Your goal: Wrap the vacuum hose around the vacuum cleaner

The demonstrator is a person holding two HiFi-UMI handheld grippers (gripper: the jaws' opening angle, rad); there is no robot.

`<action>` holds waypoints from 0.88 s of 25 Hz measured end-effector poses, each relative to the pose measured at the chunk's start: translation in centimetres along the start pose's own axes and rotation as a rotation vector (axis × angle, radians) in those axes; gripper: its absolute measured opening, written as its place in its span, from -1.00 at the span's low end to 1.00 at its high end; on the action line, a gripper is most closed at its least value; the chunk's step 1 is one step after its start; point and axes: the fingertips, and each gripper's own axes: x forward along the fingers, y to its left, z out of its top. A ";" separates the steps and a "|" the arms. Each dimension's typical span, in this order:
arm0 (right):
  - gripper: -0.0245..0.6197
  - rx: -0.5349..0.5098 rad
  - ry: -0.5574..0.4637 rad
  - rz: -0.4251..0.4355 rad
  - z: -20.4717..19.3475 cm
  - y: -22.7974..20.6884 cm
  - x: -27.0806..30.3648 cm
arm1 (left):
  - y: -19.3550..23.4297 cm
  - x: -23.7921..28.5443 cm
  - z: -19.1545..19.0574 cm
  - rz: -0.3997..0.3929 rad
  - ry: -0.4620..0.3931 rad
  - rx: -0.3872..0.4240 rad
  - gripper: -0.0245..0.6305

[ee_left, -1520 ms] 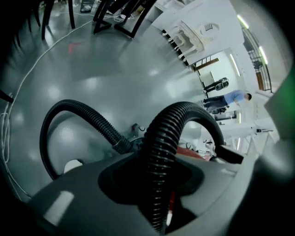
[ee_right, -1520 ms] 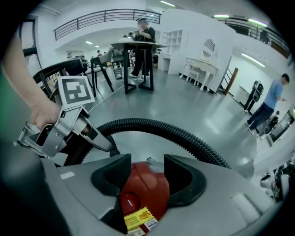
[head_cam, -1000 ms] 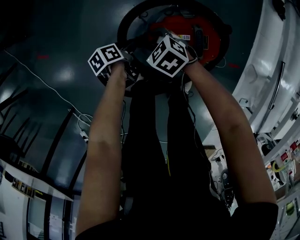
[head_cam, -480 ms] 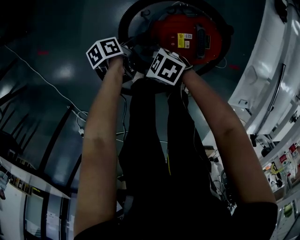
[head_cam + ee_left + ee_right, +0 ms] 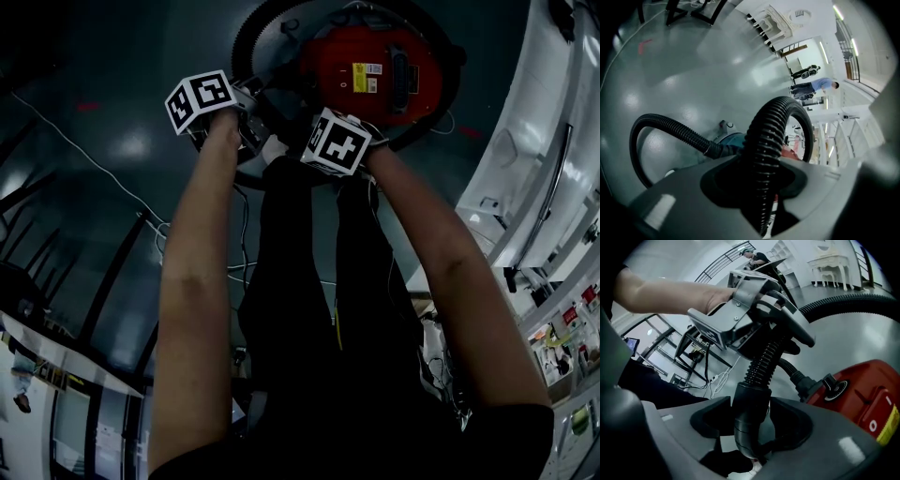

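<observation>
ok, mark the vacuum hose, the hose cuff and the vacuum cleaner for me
vacuum hose (image 5: 765, 154): left gripper view, on the ribbed stretch nearest the camera.
hose cuff (image 5: 749, 416): right gripper view, on the smooth end sleeve.
vacuum cleaner (image 5: 330, 67): head view, on the red top.

Vacuum cleaner (image 5: 375, 70) red, 12 o'clock, yellow label (image 5: 356, 68) on top (white one beside). Vacuum hose (image 5: 768, 154) black, ribbed. Floor (image 5: 122, 150) glossy grey, red marks (image 5: 84, 106) at 10 o'clock.
</observation>
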 end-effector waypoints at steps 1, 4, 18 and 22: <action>-0.11 0.009 0.003 -0.006 -0.2 -0.1 0.1 | -0.1 0.1 -0.2 -0.008 0.007 -0.007 -0.44; -0.14 0.000 0.018 -0.009 -0.8 0.0 0.4 | -0.1 0.2 -0.9 -0.020 0.029 -0.013 -0.44; -0.16 -0.028 0.100 0.077 -2.3 2.6 -0.8 | -0.1 0.5 -3.3 0.000 0.078 0.123 -0.39; -0.16 -0.092 0.142 0.075 -2.7 3.3 -0.9 | -0.1 0.5 -3.6 0.059 0.087 0.224 -0.20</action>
